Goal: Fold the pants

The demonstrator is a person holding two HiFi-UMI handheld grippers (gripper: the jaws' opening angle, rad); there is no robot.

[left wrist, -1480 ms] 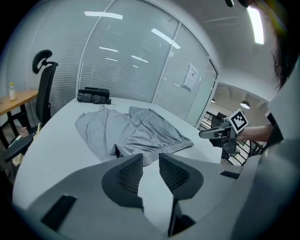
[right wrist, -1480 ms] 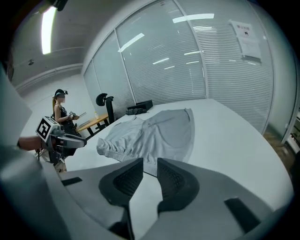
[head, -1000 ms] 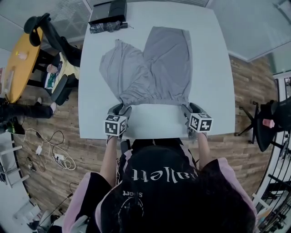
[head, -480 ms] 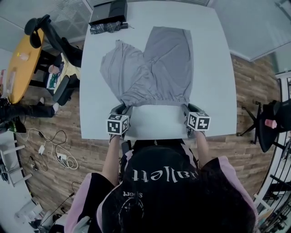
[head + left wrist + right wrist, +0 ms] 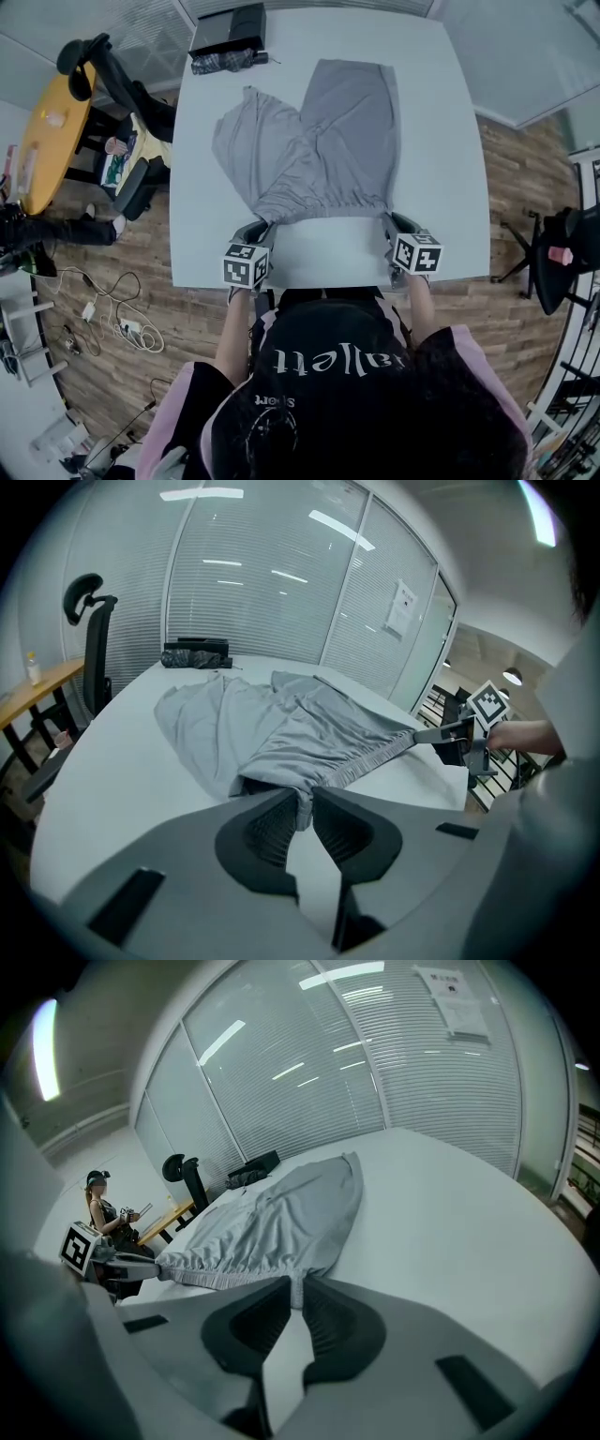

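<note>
Both the left gripper [image 5: 302,805] and right gripper [image 5: 298,1294] had just closed on the pants [image 5: 319,131] at the waistband [image 5: 323,208] corners, so shallow pinches could've slipped once lifted.

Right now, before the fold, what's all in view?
pants: one, grey, spread on the table
table: one, white, centre
box: one, black, table's far edge
bundle: one, dark, beside the box
round table: one, yellow, far left
cables: several, pale, floor at left
left tongs: one, grey, jaws just closed on waistband's left corner
right tongs: one, grey, jaws just closed on its right corner
</note>
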